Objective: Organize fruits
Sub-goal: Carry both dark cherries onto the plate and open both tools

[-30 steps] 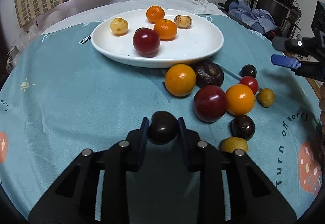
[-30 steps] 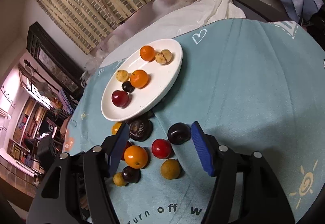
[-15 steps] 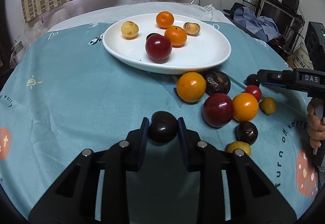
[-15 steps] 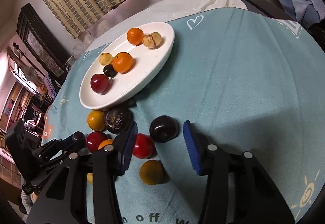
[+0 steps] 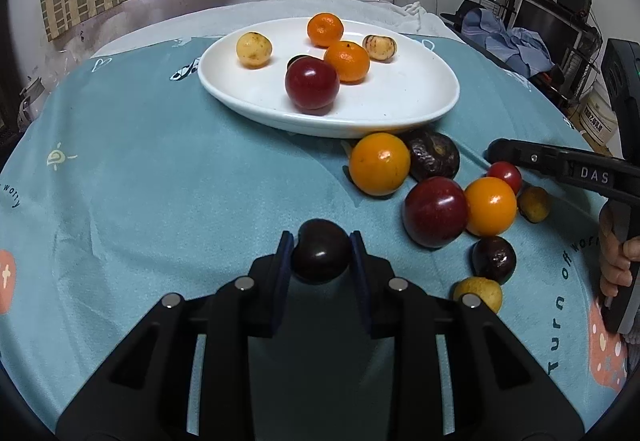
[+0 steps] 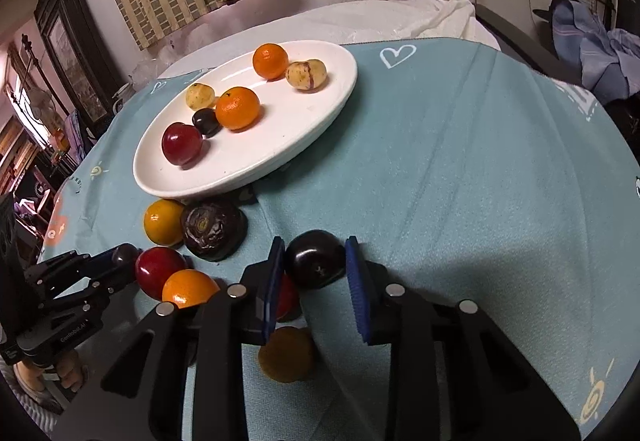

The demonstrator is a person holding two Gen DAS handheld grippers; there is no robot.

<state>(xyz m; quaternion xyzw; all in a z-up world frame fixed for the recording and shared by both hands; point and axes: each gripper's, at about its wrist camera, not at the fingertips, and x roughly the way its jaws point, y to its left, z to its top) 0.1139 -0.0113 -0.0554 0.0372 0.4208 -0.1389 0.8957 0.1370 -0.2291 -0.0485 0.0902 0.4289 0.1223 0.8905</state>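
My left gripper (image 5: 321, 255) is shut on a dark plum (image 5: 320, 256), held above the teal cloth in front of the white plate (image 5: 416, 109). The plate holds two tangerines, two pale yellow fruits, a red plum (image 5: 312, 82) and a small dark fruit. My right gripper (image 6: 316, 261) has closed its blue pads around another dark plum (image 6: 315, 259) on the cloth right of the loose fruit. In the left wrist view only the right gripper's dark side (image 5: 560, 165) shows.
Loose fruit lies on the cloth below the plate: an orange (image 5: 379, 163), a wrinkled dark fruit (image 5: 434, 161), a red plum (image 5: 435, 211), another orange (image 5: 490, 205), a small red fruit (image 5: 505, 175), yellow-brown ones (image 5: 479, 292). Chair and clutter beyond the table's right edge.
The right gripper moved in over the dark plum and narrowed its jaws onto it. The left gripper kept its plum and drew nearer the plate.
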